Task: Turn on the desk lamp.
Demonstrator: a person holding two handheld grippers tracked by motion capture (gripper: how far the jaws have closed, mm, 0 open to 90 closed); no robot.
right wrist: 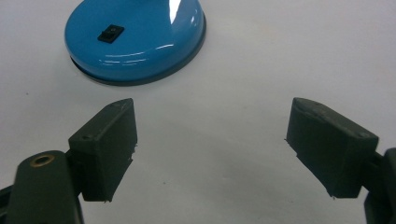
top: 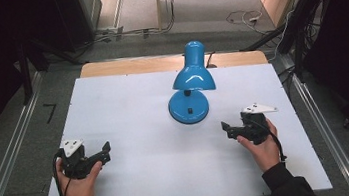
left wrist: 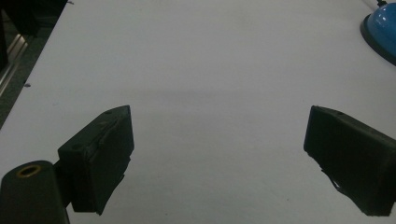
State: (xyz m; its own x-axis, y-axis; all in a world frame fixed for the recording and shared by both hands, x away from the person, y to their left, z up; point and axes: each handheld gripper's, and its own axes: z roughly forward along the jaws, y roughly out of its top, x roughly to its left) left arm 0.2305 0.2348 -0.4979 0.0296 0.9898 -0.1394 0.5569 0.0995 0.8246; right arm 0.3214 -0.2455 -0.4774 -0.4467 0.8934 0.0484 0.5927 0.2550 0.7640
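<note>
Two grippers are resting low over the white bench (top: 129, 118), one at each near corner. Left gripper (top: 103, 153) is sitting near left, jaws spread wide and holding nothing. Right gripper (top: 226, 128) is sitting near right, jaws equally wide and empty, aiming toward the blue desk lamp (top: 188, 83), which is standing at centre far, its round base (right wrist: 135, 39) lying just beyond those jaws.
</note>
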